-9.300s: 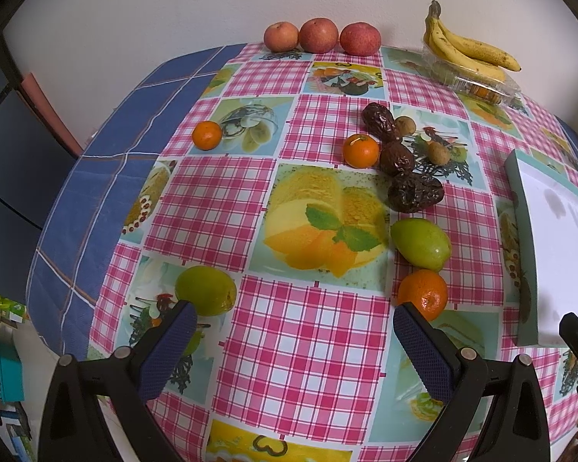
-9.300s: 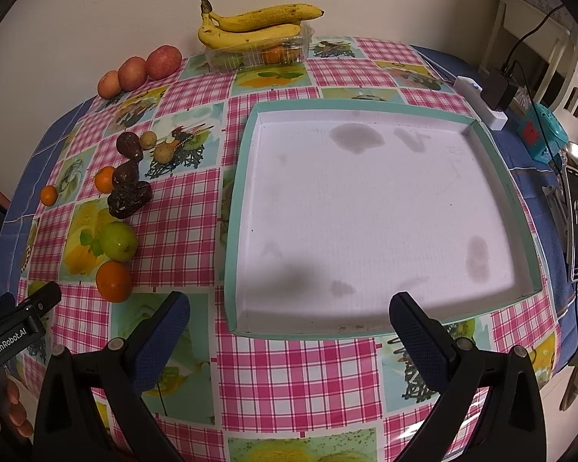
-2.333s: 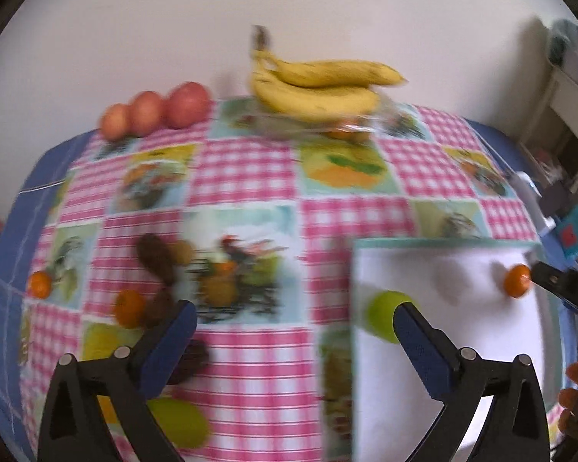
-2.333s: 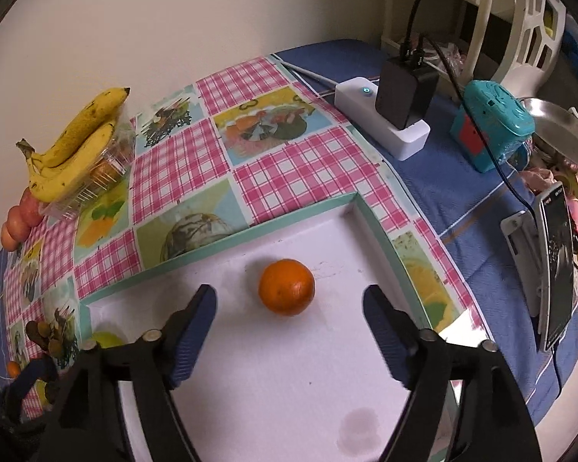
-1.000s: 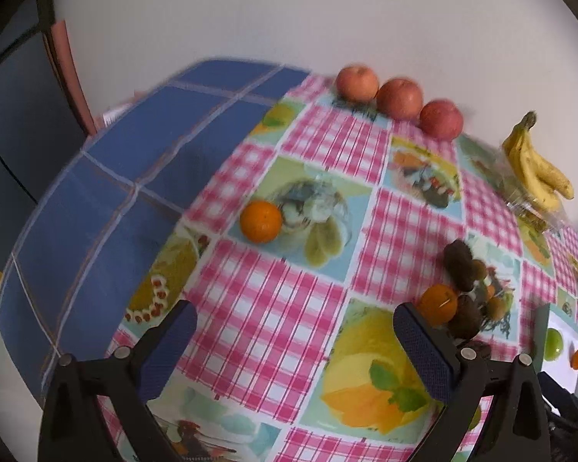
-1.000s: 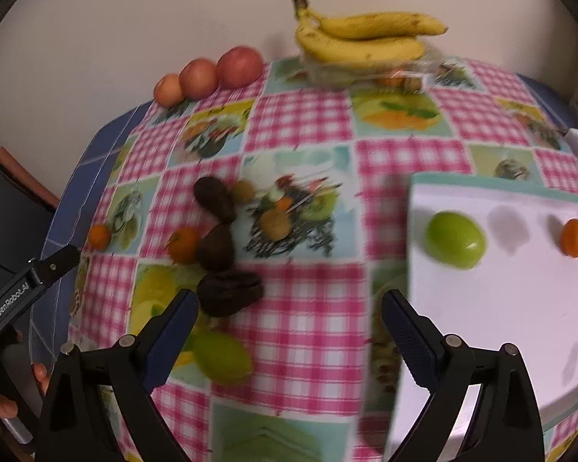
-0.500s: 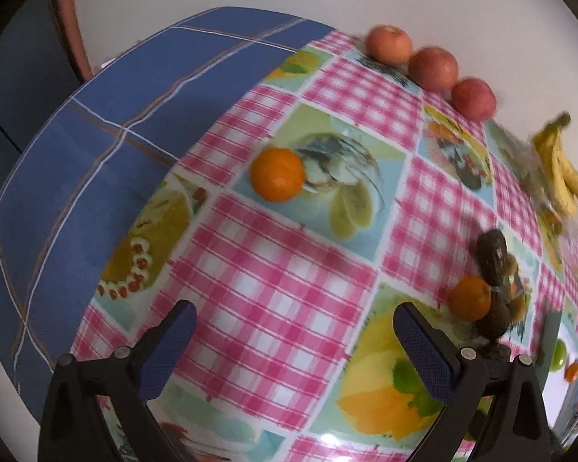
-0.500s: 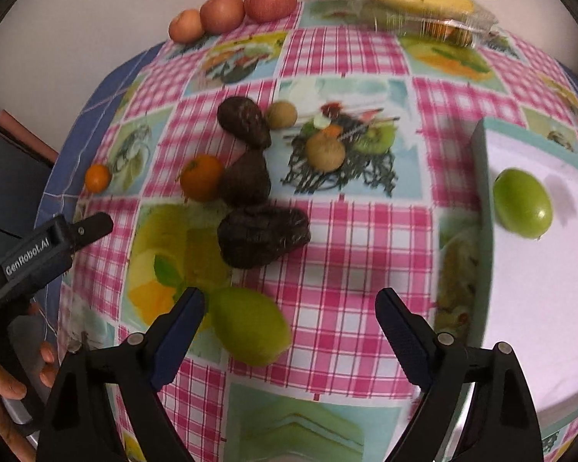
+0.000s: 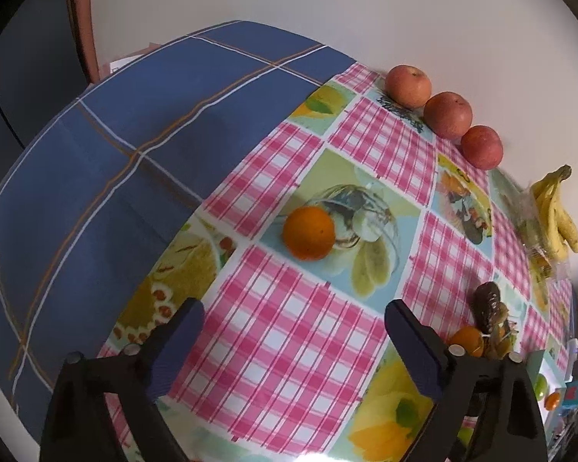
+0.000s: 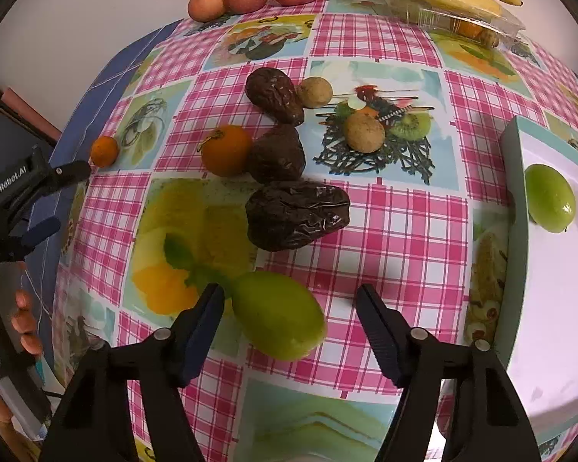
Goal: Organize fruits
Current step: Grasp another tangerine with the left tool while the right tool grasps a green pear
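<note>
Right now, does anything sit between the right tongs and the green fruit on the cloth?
Nothing visible does. The green fruit already lies between the closing right tongs, nearer the left pad, neither pad pressing it.

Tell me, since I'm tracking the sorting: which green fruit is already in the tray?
The rounder green fruit, lying on the white tray at the right. The longer green fruit lies on the tablecloth between the closing right tongs.

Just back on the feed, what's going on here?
A person is sorting fruit into the white tray, which already holds a green fruit. The right gripper is closing around another green fruit on the tablecloth. The left gripper, also narrowing, lines up on a lone orange, not yet reaching it.
</note>
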### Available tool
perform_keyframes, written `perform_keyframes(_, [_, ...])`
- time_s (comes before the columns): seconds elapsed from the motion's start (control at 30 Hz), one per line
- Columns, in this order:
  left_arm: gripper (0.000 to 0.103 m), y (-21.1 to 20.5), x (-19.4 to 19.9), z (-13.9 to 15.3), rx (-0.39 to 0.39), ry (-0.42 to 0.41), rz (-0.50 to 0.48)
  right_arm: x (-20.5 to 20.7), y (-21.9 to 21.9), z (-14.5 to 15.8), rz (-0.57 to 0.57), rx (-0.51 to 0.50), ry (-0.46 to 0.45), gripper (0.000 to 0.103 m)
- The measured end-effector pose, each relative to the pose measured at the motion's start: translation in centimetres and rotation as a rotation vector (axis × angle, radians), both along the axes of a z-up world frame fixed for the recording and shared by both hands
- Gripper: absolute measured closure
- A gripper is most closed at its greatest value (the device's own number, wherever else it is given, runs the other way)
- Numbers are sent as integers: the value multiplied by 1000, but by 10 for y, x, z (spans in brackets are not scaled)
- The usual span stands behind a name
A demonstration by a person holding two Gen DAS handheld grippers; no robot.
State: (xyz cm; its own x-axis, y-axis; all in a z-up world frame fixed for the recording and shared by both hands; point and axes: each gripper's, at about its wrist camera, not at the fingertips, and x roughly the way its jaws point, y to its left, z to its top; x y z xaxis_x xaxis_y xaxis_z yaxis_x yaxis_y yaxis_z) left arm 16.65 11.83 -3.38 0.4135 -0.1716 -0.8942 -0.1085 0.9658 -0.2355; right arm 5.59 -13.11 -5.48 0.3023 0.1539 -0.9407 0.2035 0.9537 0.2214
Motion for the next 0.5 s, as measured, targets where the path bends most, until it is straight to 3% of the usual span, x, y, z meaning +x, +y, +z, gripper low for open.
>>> perform_keyframes(0.2, [21, 4, 15, -3, -53, -11, 27, -1, -3, 0, -4, 22, 0, 42])
perform_keyframes(0.3, [25, 6, 25, -5, -49, -27, 27, -1, -3, 0, -2, 52, 0, 49])
perform_keyframes(0.5, [37, 5, 41, -16, -56, -27, 26, 0, -3, 0, 19, 66, 4, 54])
